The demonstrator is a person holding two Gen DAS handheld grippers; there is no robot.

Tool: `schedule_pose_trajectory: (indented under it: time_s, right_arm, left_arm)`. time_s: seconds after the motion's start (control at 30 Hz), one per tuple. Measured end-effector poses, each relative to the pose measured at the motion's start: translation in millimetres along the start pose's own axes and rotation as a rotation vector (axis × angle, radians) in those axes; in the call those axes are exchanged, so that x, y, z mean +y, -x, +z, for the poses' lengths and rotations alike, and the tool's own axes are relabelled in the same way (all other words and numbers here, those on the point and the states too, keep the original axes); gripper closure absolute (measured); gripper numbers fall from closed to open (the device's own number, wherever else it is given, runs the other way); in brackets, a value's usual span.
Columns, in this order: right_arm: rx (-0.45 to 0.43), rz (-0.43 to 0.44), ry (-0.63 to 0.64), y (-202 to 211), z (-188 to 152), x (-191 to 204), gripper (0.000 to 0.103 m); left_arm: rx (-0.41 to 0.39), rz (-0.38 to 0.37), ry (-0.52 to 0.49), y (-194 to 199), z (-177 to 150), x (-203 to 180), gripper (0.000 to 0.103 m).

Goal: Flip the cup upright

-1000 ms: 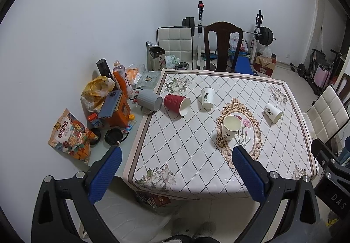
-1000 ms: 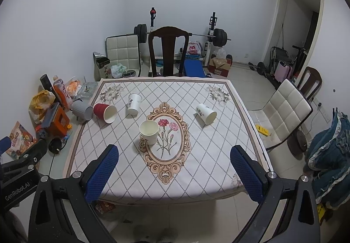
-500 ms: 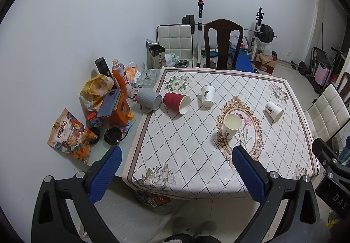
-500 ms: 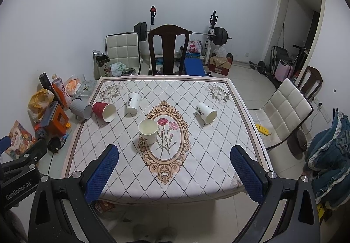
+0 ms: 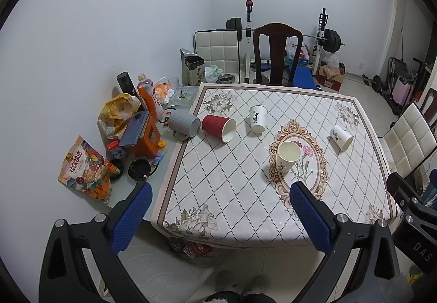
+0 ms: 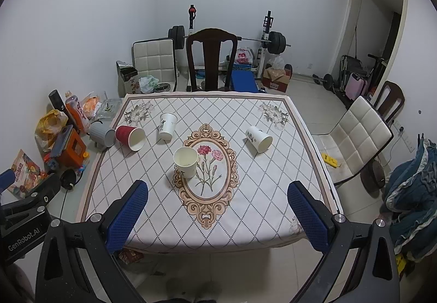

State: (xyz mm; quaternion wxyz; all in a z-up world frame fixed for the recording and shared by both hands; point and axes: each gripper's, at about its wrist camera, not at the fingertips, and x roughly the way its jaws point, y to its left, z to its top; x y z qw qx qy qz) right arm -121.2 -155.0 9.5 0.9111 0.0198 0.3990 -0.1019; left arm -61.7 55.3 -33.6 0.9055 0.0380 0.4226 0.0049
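Several cups are on the patterned table [image 6: 153, 210]. A red cup [image 6: 130, 137] [image 5: 218, 127] lies on its side at the left, beside a grey ribbed mug [image 6: 102, 133] [image 5: 183, 124] also on its side. A white cup [image 6: 258, 138] [image 5: 340, 137] lies on its side at the right. A white cup [image 6: 185, 162] [image 5: 287, 156] stands upright near the middle. Another white cup [image 6: 166, 126] [image 5: 258, 119] stands upside down behind it. My left gripper [image 5: 218, 207] and right gripper [image 6: 217, 207] are both open and empty, held back from the table's near edge.
Clutter sits left of the table: a snack bag [image 5: 84, 168], an orange box [image 5: 144, 139], bottles [image 5: 148, 97]. A dark wooden chair [image 6: 211, 57] stands behind the table, a white padded chair [image 6: 360, 136] at the right. Weights are at the back wall.
Both views have shifted slightly, so the table sits a little lower in frame. The cups have not moved and both grippers stay open.
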Motion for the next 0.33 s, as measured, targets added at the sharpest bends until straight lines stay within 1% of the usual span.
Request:
schedule_pose_trajectory:
  time_s: [0.33]
  right_arm:
    - [0.001,0.001,0.001,-1.3,0.9,-0.2,0.0]
  left_arm:
    - [0.001,-0.001,-0.004,-0.5,1.0,-1.4,0.0]
